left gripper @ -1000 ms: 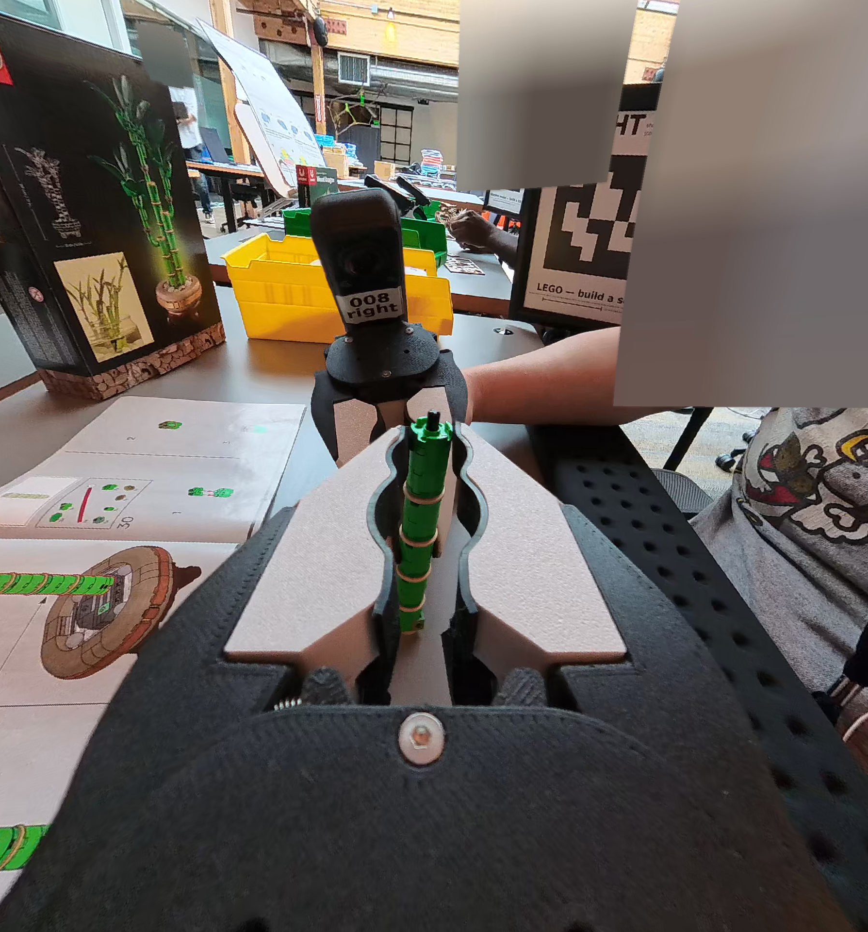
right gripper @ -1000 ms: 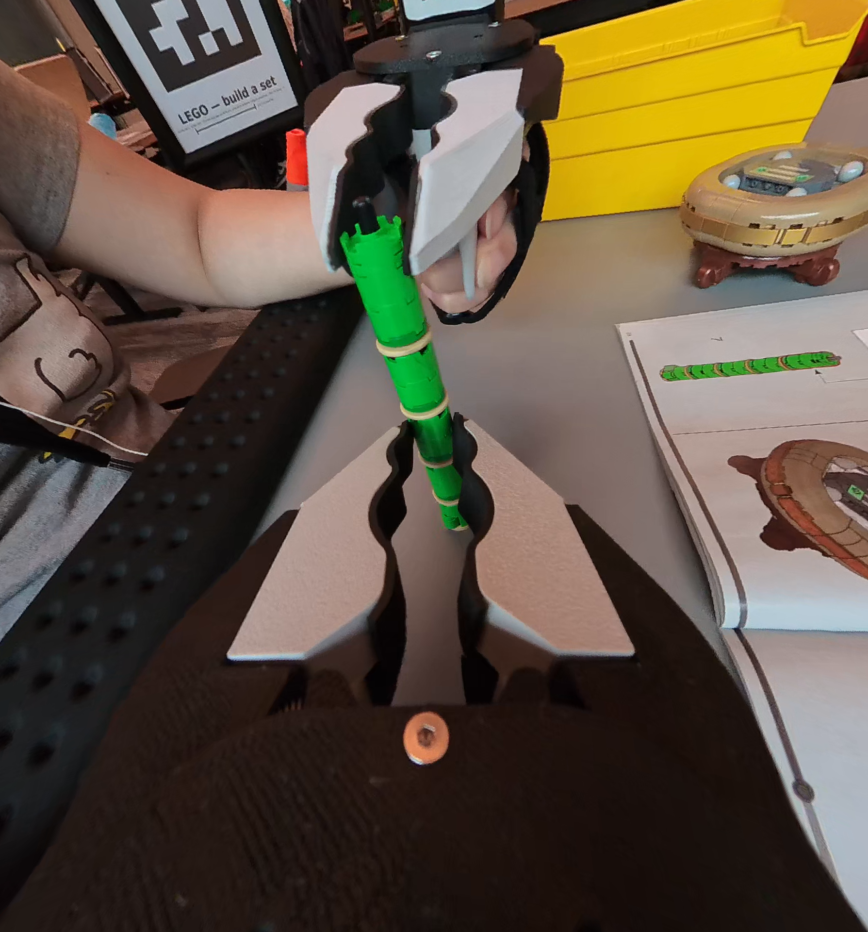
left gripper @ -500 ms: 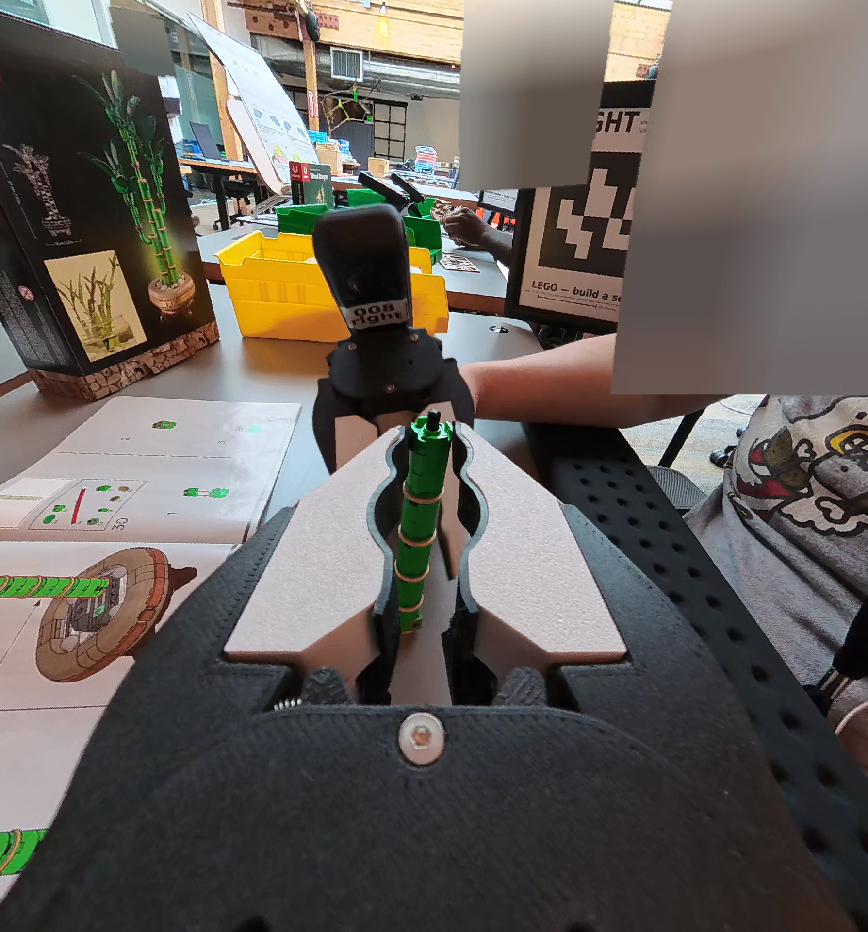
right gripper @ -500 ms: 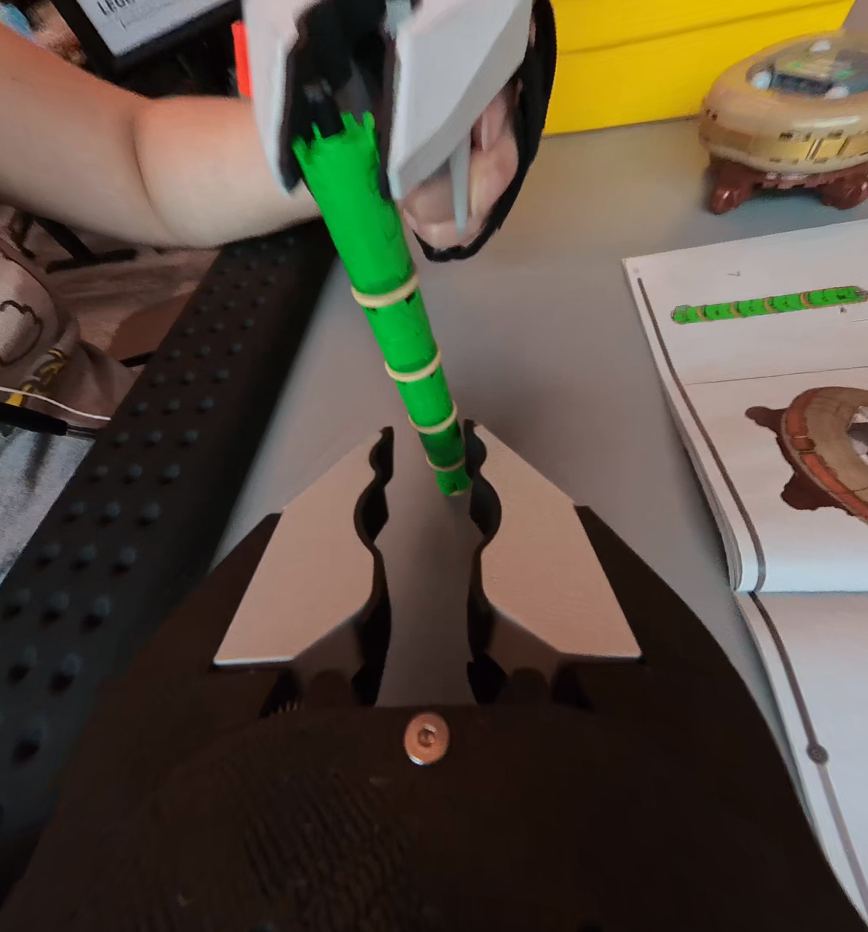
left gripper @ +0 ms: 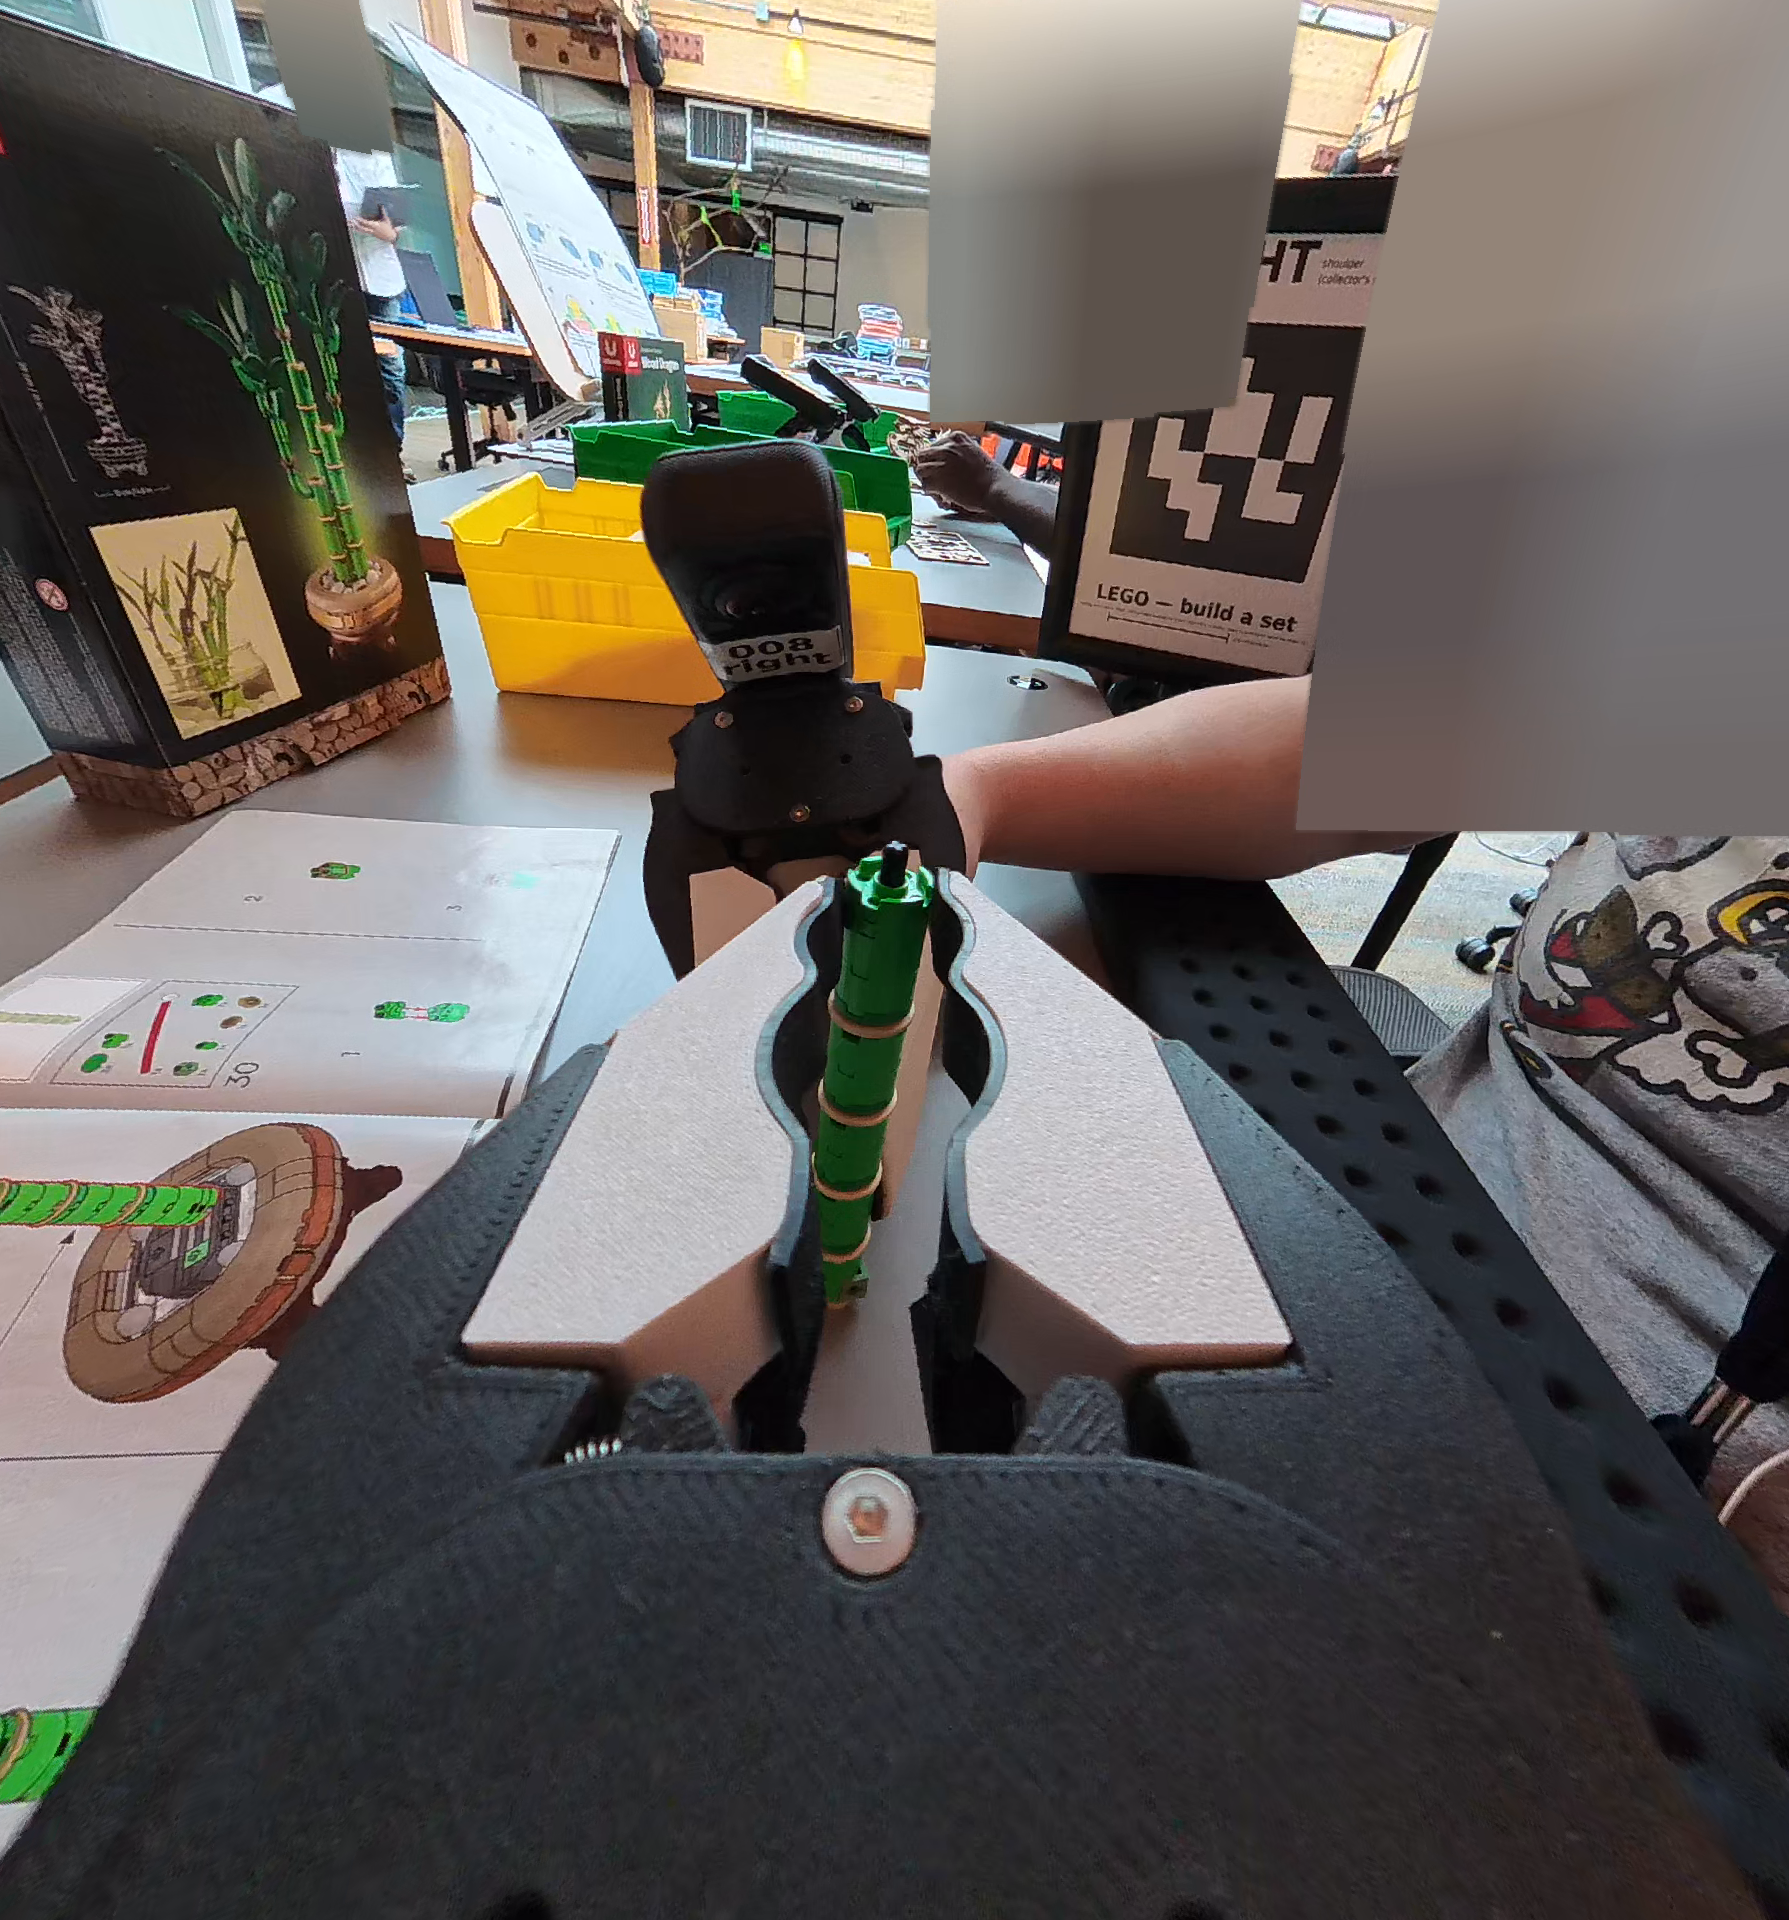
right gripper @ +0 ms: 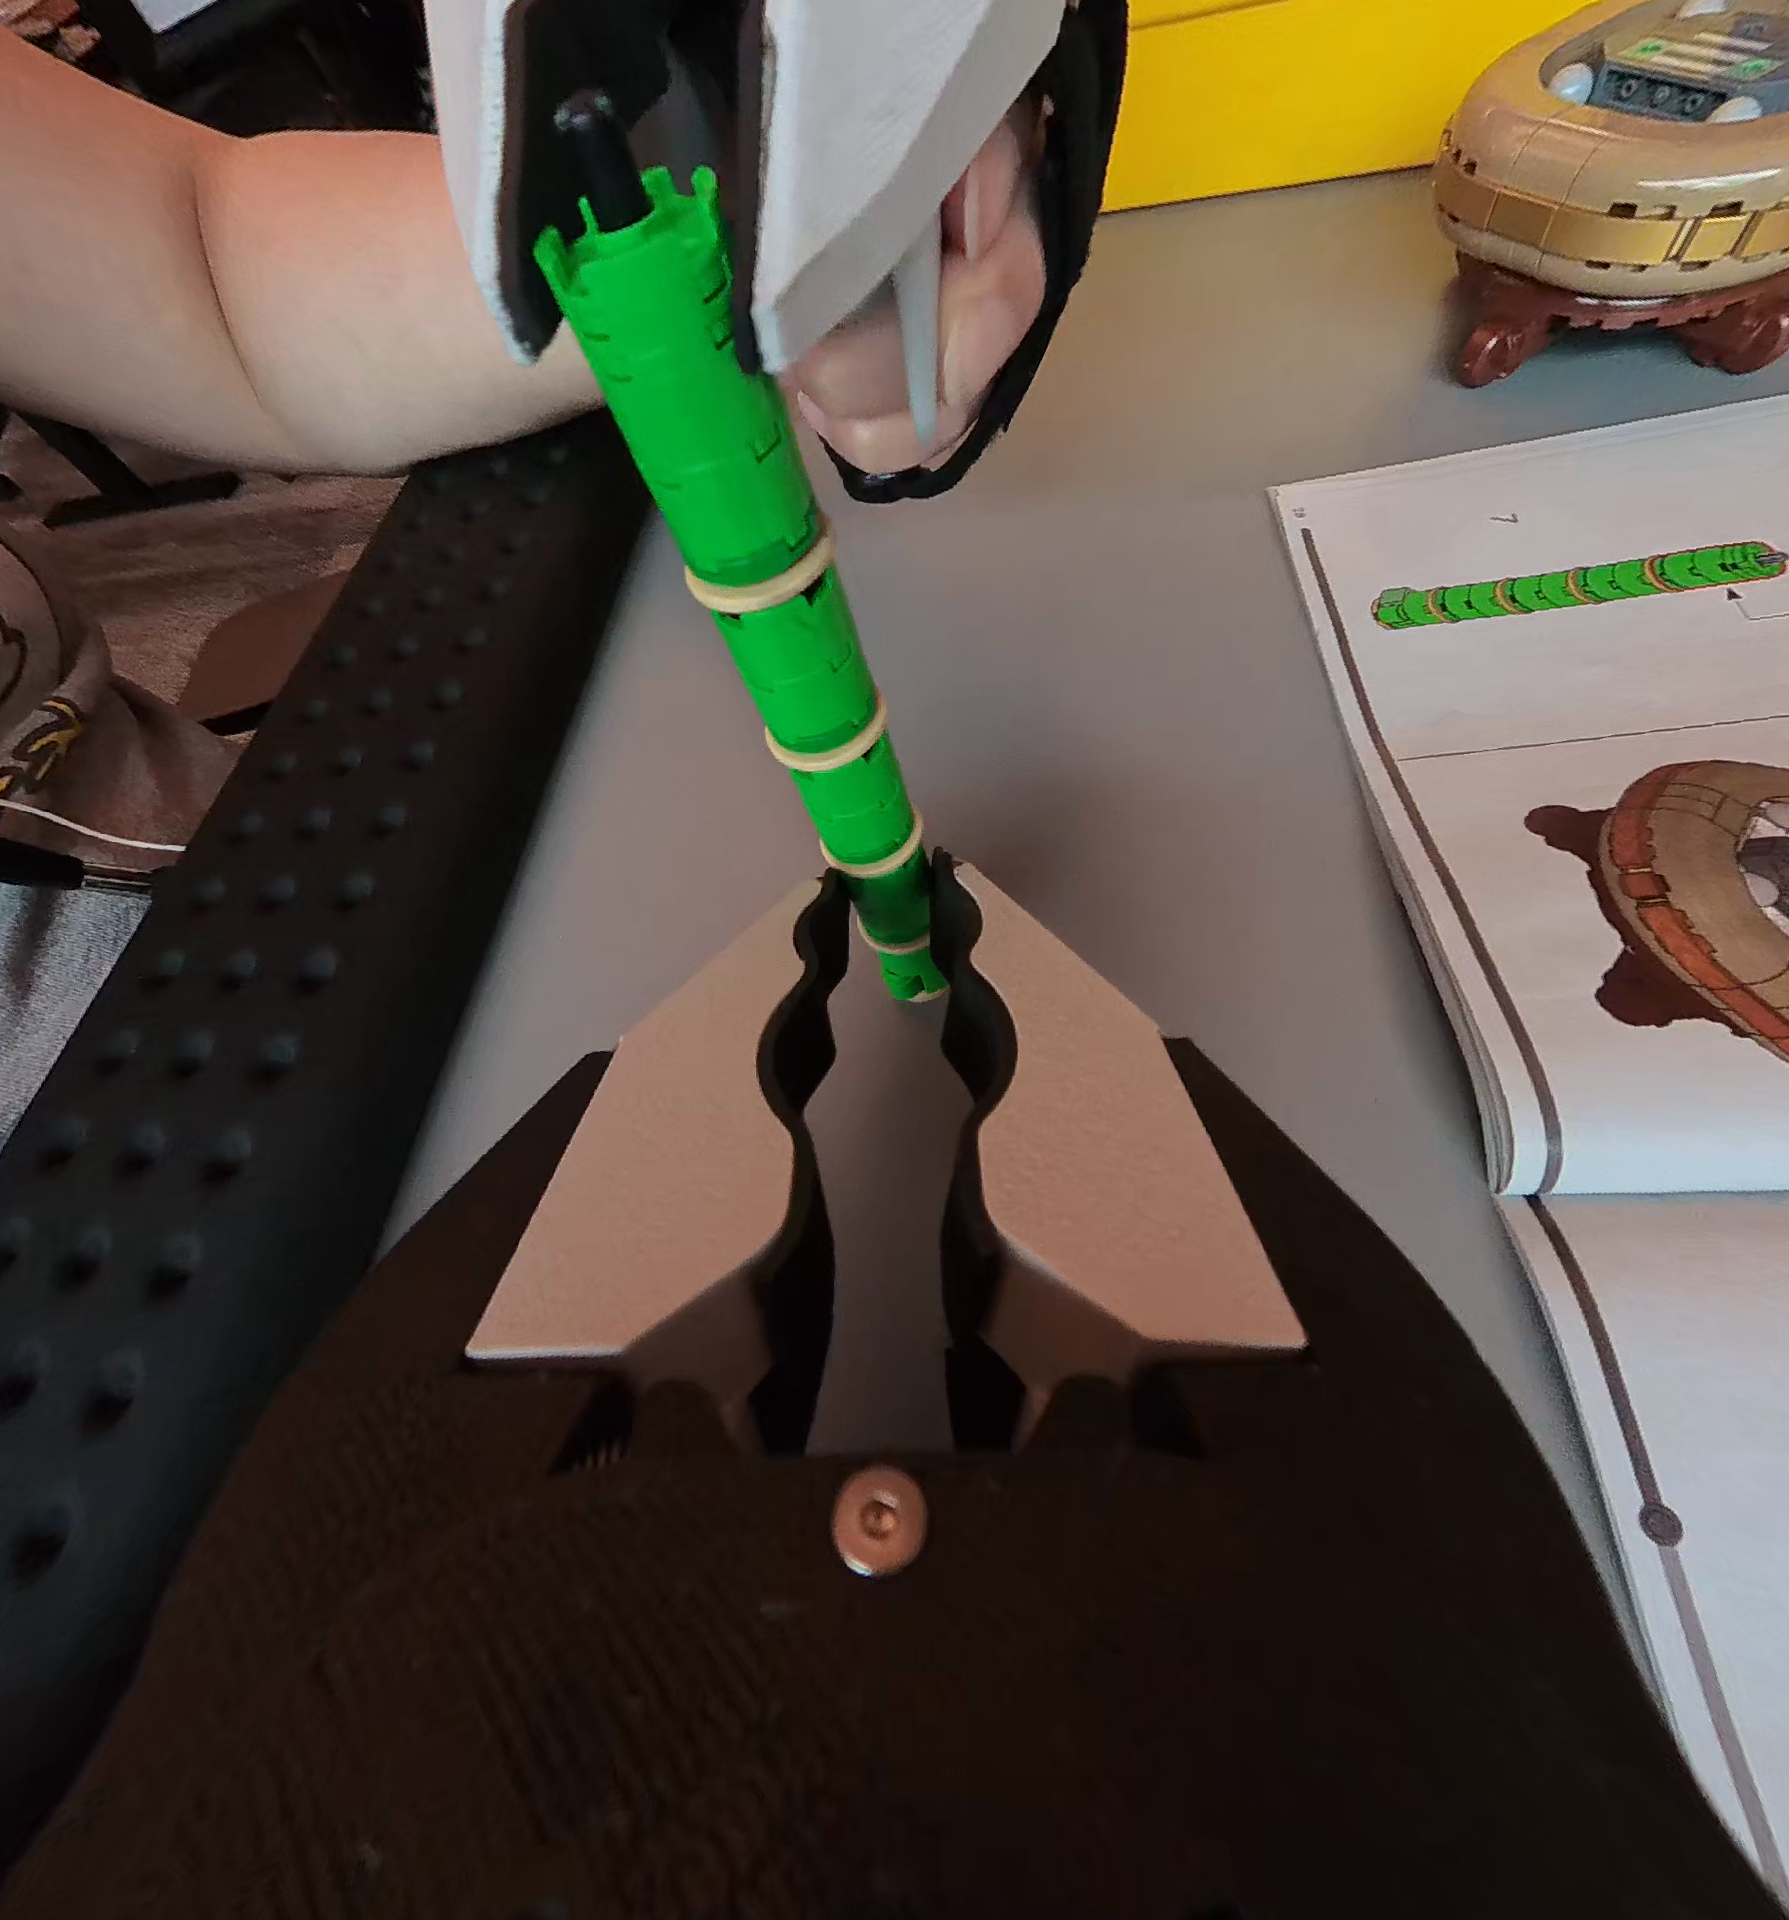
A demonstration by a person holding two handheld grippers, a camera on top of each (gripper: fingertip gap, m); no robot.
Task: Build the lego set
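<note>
While the green bamboo stalk [right gripper: 796,665] hangs tilted above the grey desk [right gripper: 1129,727], the left hand-held gripper [left gripper: 874,894] pinches its upper end, black axle tip protruding. The right hand-held gripper [right gripper: 885,914] has its fingertips around the stalk's lower end; contact unclear, cannot tell whether it grips. Open instruction booklet [right gripper: 1617,883] lies beside; tan pot base [right gripper: 1638,177] stands beyond it.

We count two grippers [left gripper: 874,894] [right gripper: 885,883], one green bamboo stalk [right gripper: 765,644], one round tan base [right gripper: 1638,177], one open instruction booklet [left gripper: 277,966], one set box [left gripper: 142,416], one yellow bin [left gripper: 568,603].
</note>
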